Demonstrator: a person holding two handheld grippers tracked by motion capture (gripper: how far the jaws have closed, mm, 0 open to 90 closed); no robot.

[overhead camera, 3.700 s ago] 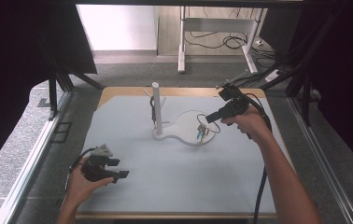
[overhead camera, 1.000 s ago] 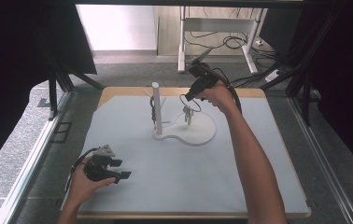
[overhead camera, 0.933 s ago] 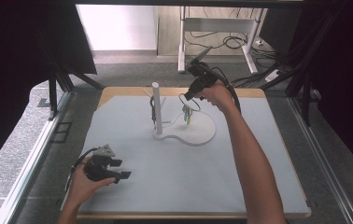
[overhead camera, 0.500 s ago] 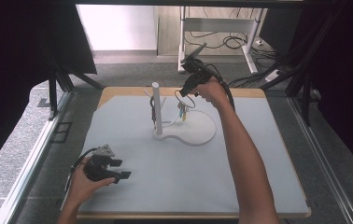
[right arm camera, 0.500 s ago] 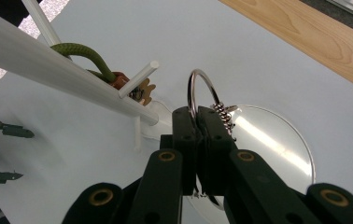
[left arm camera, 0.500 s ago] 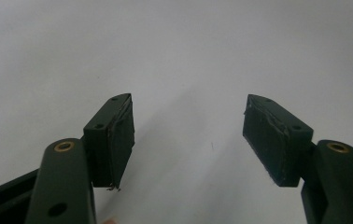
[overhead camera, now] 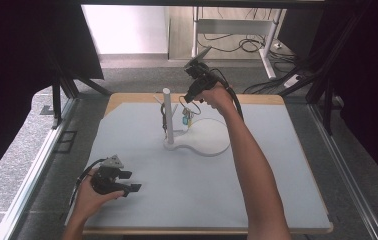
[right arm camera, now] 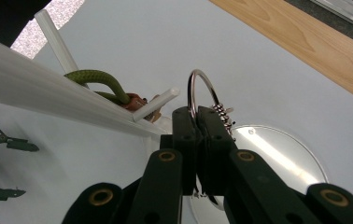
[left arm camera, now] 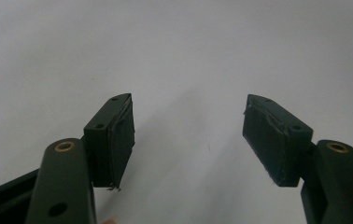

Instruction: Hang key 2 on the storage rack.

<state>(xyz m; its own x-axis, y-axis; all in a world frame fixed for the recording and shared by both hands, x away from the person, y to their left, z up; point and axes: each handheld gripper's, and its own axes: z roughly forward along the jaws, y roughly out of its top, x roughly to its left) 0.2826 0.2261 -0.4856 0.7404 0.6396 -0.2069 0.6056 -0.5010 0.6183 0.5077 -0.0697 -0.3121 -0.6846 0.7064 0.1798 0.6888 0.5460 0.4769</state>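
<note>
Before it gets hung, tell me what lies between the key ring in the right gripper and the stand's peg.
In the right gripper view, only bare air and grey mat behind separate the key ring from the white peg; the right gripper is shut on the ring.

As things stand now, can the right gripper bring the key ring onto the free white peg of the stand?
Probably yes. The right gripper is shut on the key ring, and the ring's opening sits just beside the tip of the white peg. Nothing lies between them; the green cord hangs farther along the stand.
</note>
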